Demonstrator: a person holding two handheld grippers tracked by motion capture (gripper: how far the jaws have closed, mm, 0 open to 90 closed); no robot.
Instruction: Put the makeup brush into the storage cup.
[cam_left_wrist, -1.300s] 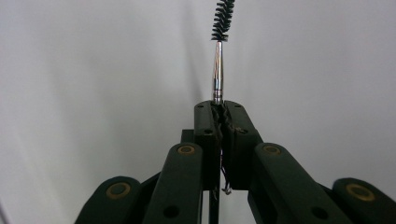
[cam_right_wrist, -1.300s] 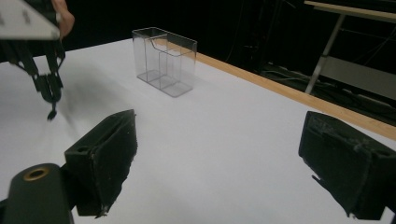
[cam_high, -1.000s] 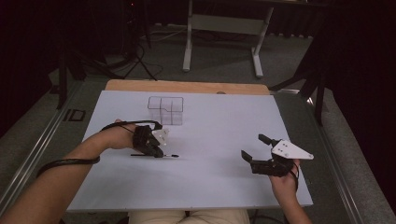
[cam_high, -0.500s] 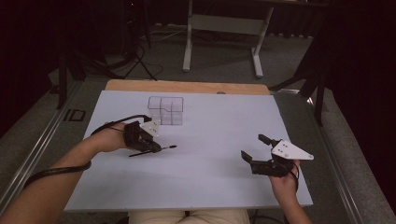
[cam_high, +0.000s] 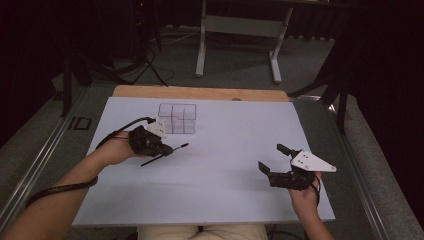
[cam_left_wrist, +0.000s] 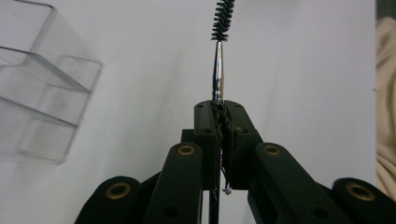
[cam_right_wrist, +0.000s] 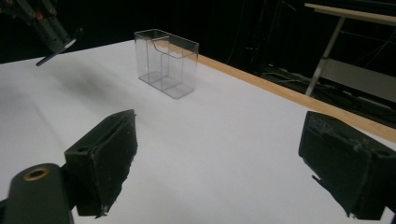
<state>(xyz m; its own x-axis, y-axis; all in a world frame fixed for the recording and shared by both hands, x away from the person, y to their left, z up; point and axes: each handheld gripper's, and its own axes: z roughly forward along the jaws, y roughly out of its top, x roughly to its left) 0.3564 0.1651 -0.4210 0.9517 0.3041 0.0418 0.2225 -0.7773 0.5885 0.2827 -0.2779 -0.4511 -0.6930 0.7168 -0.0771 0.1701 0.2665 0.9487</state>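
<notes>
The pick-up looked done: the left gripper (cam_high: 165, 149) pinched a thin brush (cam_left_wrist: 218, 56) by its handle, jaws pressed together on it, bristle end pointing right and lifted off the worktop (cam_high: 230, 125). The clear organizer (cam_high: 177, 118) stood just beyond it on the far side, its compartments apparently empty, so dropping the brush in remained. The right gripper (cam_high: 274, 160) hung spread, holding nothing, at the near right.

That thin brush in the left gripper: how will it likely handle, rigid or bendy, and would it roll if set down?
The brush looks stiff: its slim metal shaft runs straight out of the shut left gripper with no sag. The bristled tip probably flexes on contact. Being thin and round, it may pivot in the jaws and would likely roll on the smooth table.
</notes>
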